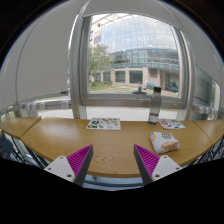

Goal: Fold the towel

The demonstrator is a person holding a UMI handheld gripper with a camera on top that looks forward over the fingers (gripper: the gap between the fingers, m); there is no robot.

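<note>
My gripper (112,163) is open, its two magenta pads wide apart, held above the near edge of a long wooden table (110,140). Nothing is between the fingers. A folded pinkish-beige towel (165,143) lies on the table ahead and to the right of the right finger (147,160). The left finger (79,160) is over bare wood.
A printed sheet (103,124) lies at the table's far side, another printed sheet (171,124) at the far right. A white bottle-like object (155,114) stands near the window (130,55). A chair (10,148) sits at the left. Buildings show outside.
</note>
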